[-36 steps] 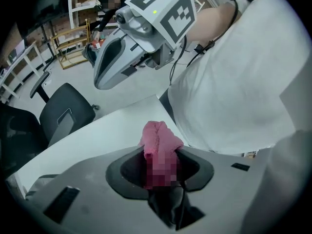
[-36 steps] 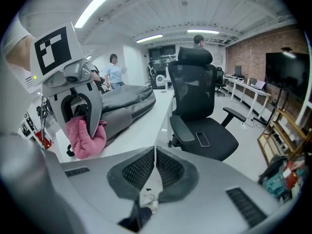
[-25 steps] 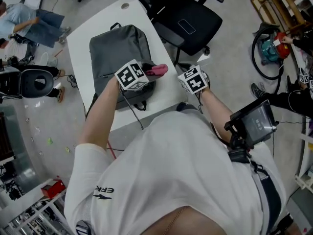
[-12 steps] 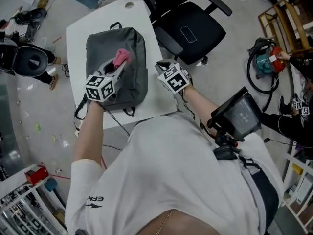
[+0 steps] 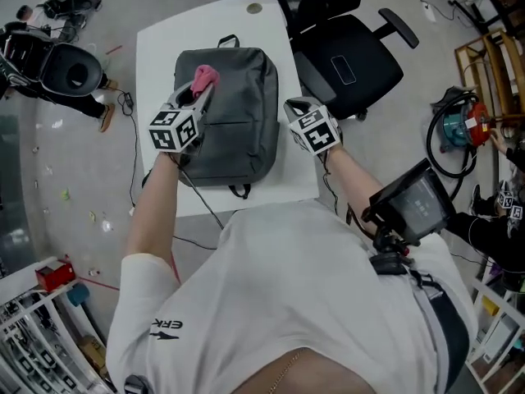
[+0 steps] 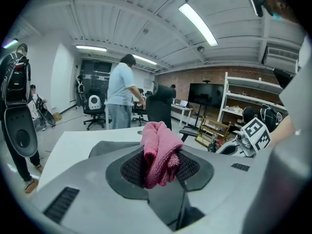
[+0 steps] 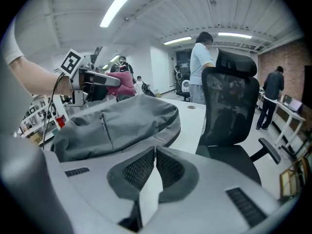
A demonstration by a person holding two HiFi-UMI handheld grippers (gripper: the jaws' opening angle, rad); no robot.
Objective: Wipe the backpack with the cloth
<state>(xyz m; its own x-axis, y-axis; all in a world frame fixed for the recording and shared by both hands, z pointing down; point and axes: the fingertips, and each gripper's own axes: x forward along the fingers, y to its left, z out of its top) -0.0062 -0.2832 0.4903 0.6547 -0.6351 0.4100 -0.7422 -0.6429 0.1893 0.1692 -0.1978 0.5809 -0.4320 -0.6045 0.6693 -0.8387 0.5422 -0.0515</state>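
Now the left gripper [image 6: 160, 167] pinches the soft-looking, limp cloth [image 6: 157, 143] by its bunch over the floppy backpack [image 5: 238, 121], right gripper [image 7: 155, 155] closed, empty.

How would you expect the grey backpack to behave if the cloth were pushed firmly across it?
Probably floppy: the backpack lies slumped and creased, so its fabric may ripple under the cloth. It looks fairly flat and light, so it might slide on the smooth white table.
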